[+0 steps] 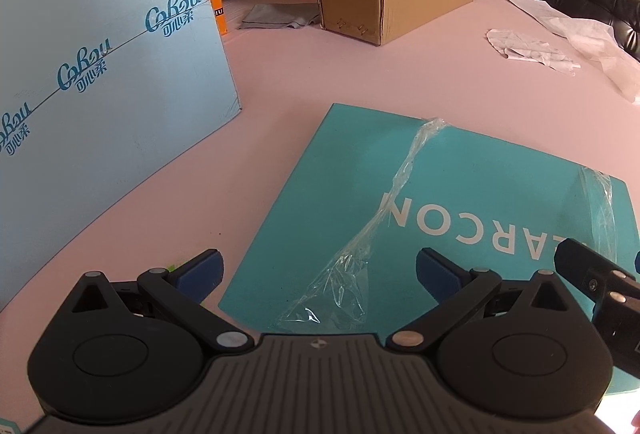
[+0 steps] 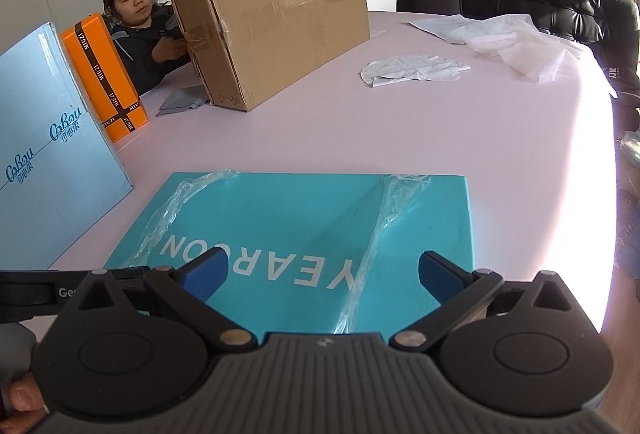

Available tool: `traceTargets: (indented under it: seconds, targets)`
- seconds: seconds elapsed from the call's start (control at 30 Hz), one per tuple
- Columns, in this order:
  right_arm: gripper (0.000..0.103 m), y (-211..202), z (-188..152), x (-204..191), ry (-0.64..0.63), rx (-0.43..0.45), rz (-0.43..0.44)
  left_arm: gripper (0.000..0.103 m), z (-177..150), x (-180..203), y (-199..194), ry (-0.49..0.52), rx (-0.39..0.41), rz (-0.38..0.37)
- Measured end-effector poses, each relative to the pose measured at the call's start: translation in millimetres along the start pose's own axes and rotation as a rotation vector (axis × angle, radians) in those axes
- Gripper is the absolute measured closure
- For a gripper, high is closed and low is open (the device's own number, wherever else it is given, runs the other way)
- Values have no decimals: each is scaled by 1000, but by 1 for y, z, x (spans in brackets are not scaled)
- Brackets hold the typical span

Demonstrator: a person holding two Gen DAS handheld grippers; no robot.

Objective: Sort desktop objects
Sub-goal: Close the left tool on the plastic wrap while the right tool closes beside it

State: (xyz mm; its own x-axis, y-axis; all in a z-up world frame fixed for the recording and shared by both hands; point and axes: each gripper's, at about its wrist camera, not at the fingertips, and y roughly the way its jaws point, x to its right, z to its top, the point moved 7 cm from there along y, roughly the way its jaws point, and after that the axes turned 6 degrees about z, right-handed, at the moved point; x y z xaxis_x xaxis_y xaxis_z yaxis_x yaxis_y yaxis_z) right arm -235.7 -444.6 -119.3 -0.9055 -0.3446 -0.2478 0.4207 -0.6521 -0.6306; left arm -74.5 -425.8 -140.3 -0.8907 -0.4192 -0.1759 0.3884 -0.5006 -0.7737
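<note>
A flat teal box printed YEARCON lies on the pale pink table, with torn clear plastic wrap across its top. It also shows in the right wrist view, with wrap strips on it. My left gripper is open and empty, over the box's near left edge. My right gripper is open and empty, over the box's near edge. The right gripper's body shows at the left wrist view's right edge.
A tall light blue Cobou box stands at the left, an orange MIUZI box behind it. A large cardboard carton stands at the back with a person behind it. Crumpled white paper and wrapping lie at the right.
</note>
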Motion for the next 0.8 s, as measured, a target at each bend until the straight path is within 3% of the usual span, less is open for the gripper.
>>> traceTargets:
  seconds: [0.33,0.57,0.8]
  targets:
    - [0,8,0,1,-2,15,-27,0,12,10,12,8,23,-56]
    - [0,11,3,7,66,33,-57,0,23,18,27,33,17,-52]
    - [0,20,3,8,51,14,-95,0,26,24,34,39,12,-72]
